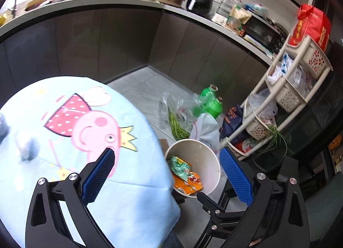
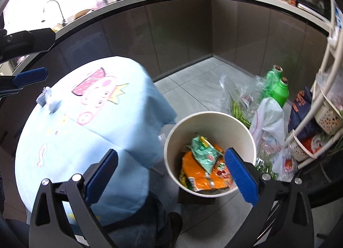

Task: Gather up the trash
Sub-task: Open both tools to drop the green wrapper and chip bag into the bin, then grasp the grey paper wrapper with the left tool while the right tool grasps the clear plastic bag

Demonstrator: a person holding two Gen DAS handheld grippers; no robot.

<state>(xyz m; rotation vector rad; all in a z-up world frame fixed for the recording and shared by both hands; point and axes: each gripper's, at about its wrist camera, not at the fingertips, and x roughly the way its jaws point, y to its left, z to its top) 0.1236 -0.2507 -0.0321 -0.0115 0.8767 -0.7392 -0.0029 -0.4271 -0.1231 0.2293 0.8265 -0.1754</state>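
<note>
A white round bin (image 1: 211, 162) (image 2: 242, 129) stands on the floor beside the table, holding orange and green snack wrappers (image 1: 185, 176) (image 2: 203, 166). My left gripper (image 1: 168, 159) hovers open and empty above the table's right edge and the bin. My right gripper (image 2: 171, 161) is open and empty just above the bin's near rim. A crumpled grey scrap of trash (image 1: 27, 149) (image 2: 48, 100) lies on the blue cartoon tablecloth (image 1: 64, 151) (image 2: 85, 119), blurred, at the table's left. The left gripper's fingers (image 2: 30, 75) show at the left edge of the right wrist view.
Behind the bin on the floor lie green bottles (image 1: 211, 101) (image 2: 276, 86), plastic bags (image 1: 205, 128) (image 2: 268, 123) and long beans (image 1: 176, 124). A beige basket rack (image 1: 285, 95) (image 2: 321, 102) stands at right. A cluttered kitchen counter (image 1: 128, 1) runs behind. A person's jeans-clad leg (image 2: 137, 233) is under the table.
</note>
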